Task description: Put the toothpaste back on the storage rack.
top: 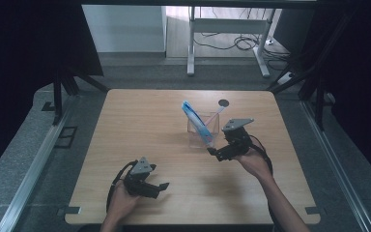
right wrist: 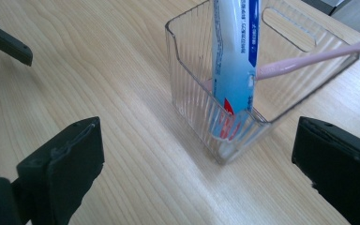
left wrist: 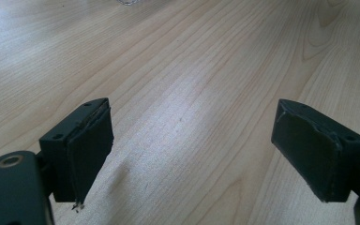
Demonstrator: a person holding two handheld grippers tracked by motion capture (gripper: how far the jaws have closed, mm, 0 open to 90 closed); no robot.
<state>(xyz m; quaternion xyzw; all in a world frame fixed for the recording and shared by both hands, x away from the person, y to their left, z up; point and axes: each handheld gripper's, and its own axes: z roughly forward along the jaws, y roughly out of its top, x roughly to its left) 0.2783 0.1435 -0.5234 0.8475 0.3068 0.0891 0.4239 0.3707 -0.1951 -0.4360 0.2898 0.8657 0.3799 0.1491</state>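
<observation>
Sitting upright in clear holder [right wrist: 225,117] near table [top: 140,130] centre: toothpaste tube [right wrist: 234,61], leaning w/ pink toothbrush [right wrist: 304,58]. Hovering just beside holder at its 4 o'clock: right gripper [right wrist: 197,173], jaws apart, empty. Resting at table's 7 o'clock: left gripper [left wrist: 192,154], jaws wide apart, empty

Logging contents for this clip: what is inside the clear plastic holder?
The holder contains a blue-and-white toothpaste tube, standing cap down, and a pink toothbrush leaning over the rim. The ribbed wall blurs the tube's cap, and the tube covers the toothbrush's lower end.
</observation>
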